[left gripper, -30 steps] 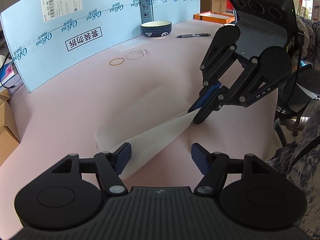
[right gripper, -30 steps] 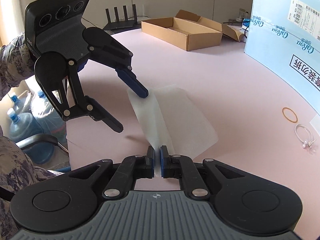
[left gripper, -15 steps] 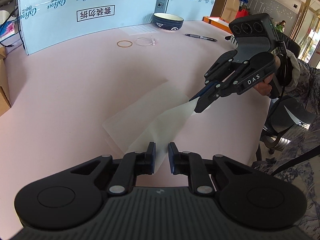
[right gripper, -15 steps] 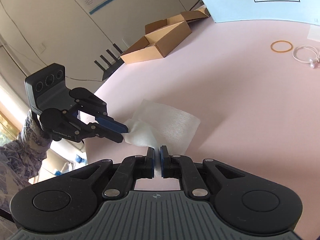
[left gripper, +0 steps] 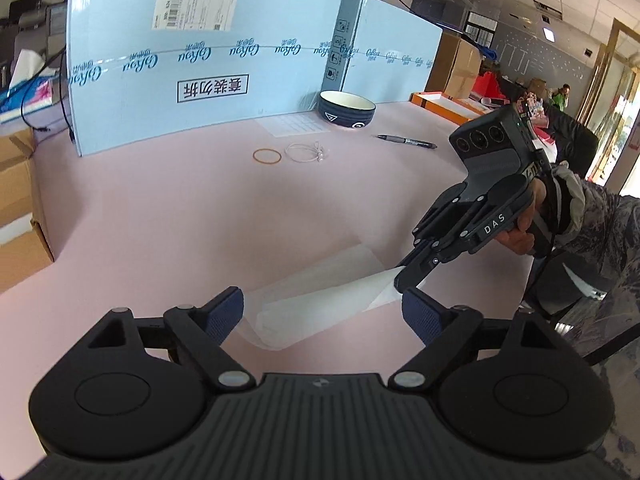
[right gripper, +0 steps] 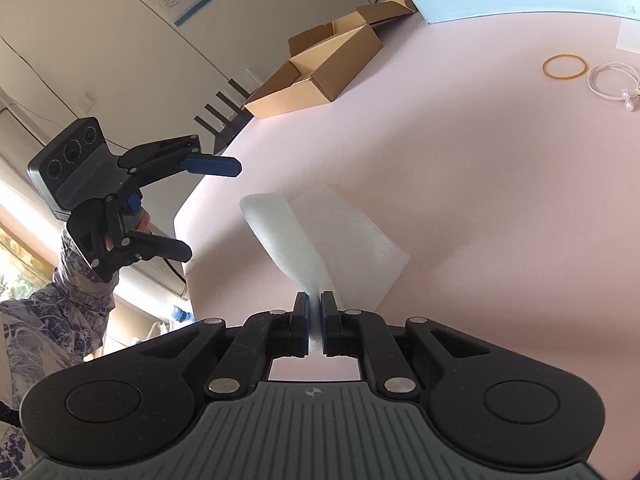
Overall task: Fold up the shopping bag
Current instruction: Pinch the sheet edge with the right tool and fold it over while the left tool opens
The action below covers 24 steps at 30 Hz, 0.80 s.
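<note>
One translucent white bag [right gripper: 320, 236] lies half-folded, right tool [right gripper: 314, 322] pinching its corner, left tool [left gripper: 322, 312] spread wide.

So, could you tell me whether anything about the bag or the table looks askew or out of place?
Only the shopping bag: it lies half folded, one strip raised and bulging above the table, pinched at one corner by the right gripper. The left gripper is open, holding nothing.
</note>
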### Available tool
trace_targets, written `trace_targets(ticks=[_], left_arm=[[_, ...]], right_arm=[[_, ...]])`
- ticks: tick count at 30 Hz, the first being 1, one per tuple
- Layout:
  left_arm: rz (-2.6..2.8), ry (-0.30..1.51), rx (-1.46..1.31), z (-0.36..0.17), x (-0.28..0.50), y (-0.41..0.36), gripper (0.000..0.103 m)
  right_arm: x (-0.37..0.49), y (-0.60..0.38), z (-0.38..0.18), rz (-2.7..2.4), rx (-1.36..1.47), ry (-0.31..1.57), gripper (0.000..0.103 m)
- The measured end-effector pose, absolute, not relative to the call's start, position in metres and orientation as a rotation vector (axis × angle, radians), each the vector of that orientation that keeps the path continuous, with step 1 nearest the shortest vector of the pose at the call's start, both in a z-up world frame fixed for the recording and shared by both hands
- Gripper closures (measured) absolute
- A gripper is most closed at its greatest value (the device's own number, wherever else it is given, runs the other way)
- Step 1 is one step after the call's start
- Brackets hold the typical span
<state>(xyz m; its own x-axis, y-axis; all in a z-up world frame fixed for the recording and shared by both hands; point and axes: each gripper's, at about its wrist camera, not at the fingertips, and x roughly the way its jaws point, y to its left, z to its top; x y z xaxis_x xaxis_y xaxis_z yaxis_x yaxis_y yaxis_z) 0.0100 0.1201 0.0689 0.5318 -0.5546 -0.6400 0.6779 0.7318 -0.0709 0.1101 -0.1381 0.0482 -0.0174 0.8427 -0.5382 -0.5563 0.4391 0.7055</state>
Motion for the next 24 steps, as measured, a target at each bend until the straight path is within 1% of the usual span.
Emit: trace_targets(ticks=[7,8,9,10,11,12,13,14,15,17,24], left_arm=[[-0.825,0.638,0.496,0.057,0.011,0.081,0.019],[-0.839,0.647,0.511,0.054,0.013,0.078,0.025],[-0.860,0.682,0.522,0.050,0.018,0.073,0.036],[-0.869,0.720,0.524,0.046,0.023,0.070,0.044],[-0.861,0.775,0.513,0.042,0.029,0.069,0.059],[-0.856,0.807,0.500,0.038,0.033,0.069,0.068],[-0.850,0.834,0.475,0.035,0.036,0.073,0.072],[-0.843,0.858,0.445,0.033,0.037,0.077,0.080],[-0.836,0.879,0.415,0.033,0.038,0.081,0.084],[-0.831,0.904,0.368,0.035,0.036,0.087,0.086],[-0.759,0.978,0.307,0.034,0.035,0.100,0.084]], right_arm=[[0.097,-0.134,0.058,1.160,0.228,1.116,0.097],[0.095,-0.135,0.059,1.158,0.226,1.113,0.097],[0.094,-0.136,0.059,1.156,0.227,1.111,0.095],[0.092,-0.138,0.059,1.155,0.229,1.108,0.095],[0.091,-0.140,0.058,1.154,0.234,1.107,0.095],[0.091,-0.141,0.057,1.153,0.242,1.107,0.095],[0.091,-0.143,0.057,1.152,0.249,1.106,0.095],[0.091,-0.144,0.056,1.151,0.256,1.105,0.095],[0.091,-0.145,0.055,1.149,0.264,1.105,0.095],[0.093,-0.146,0.053,1.152,0.289,1.110,0.095],[0.108,-0.149,0.037,1.116,0.436,1.120,0.095]])
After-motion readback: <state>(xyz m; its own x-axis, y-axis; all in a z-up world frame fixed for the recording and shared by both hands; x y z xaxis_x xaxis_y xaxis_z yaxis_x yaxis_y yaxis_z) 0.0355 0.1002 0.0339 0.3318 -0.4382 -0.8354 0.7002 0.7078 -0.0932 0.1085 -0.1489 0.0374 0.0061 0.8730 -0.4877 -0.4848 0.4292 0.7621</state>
